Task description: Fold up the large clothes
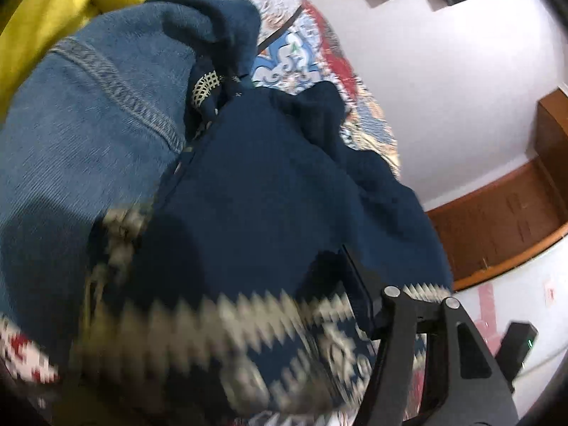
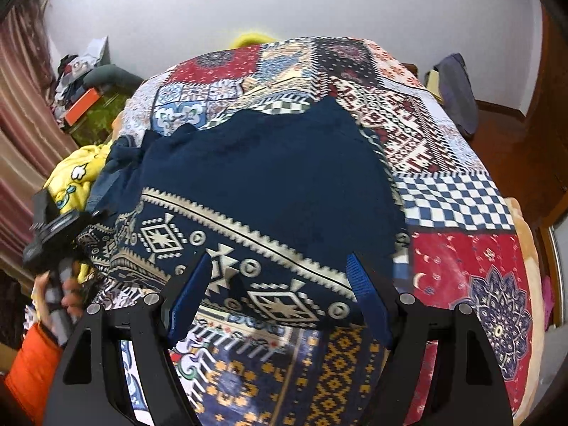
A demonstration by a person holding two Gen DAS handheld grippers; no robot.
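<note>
Hovering spread wide just over the near hem: right gripper (image 2: 280, 296). Lying folded on the patchwork bedspread (image 2: 461, 259): navy patterned garment (image 2: 269, 184). Gripping its left edge, fingers buried in cloth, closure impossible to tell: left gripper (image 2: 53, 238). Bunching beyond: denim jeans (image 1: 88, 124), yellow garment (image 2: 71, 177).

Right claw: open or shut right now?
Open. The right claw has its blue pads spread apart above the navy patterned garment, nothing gripped between them.
</note>
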